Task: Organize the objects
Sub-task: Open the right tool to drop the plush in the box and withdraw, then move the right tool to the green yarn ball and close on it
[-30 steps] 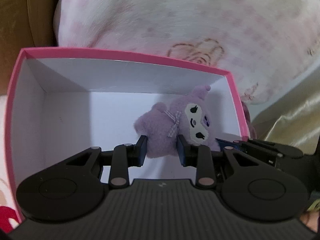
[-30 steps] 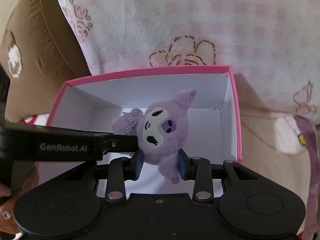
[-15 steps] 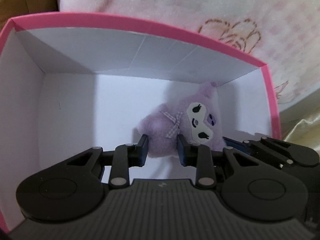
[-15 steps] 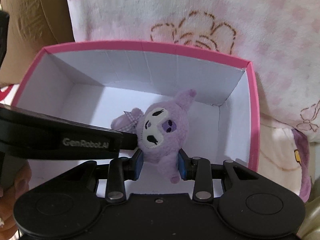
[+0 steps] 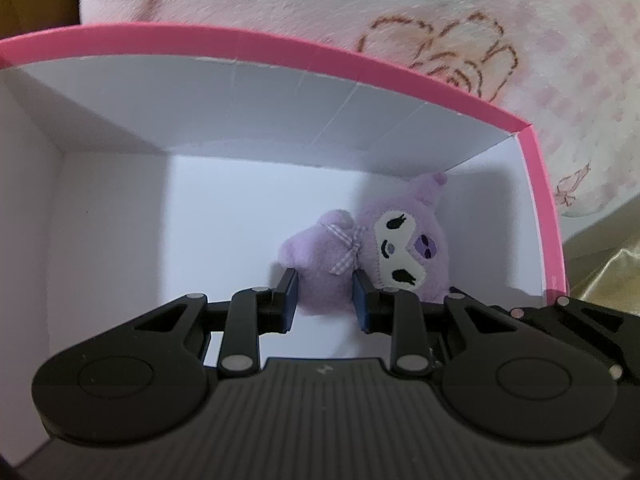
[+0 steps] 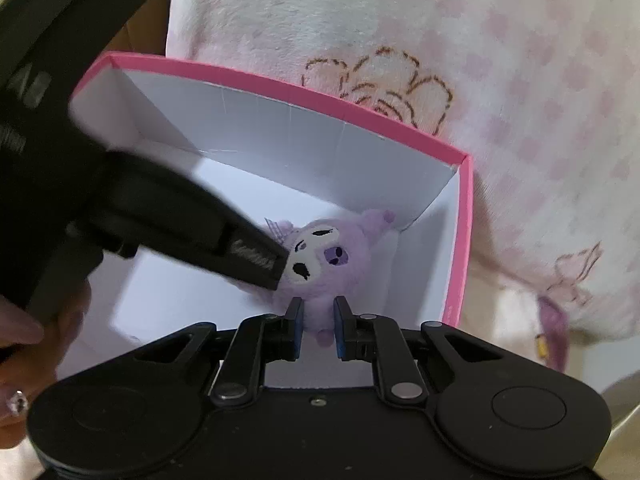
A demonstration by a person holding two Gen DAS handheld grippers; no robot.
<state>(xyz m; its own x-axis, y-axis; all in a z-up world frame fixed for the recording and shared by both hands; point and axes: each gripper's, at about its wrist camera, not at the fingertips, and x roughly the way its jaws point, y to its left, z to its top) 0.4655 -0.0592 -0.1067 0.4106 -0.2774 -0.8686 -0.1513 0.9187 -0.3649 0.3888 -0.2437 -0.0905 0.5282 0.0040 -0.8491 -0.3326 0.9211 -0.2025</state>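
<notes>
Purple plush toy (image 5: 372, 248) sits between both my sets of fingers, left (image 5: 325, 295) and right (image 6: 318, 322) clenched on its body, lowering it into the pink box's (image 5: 280, 46) far right corner.

blurred white lettering on the left tool (image 6: 256, 258), unreadable.

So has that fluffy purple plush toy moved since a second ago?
Yes. The purple plush toy, gripped by both grippers, sits deeper in the pink-rimmed white cardboard box, closer to its far right corner.
</notes>
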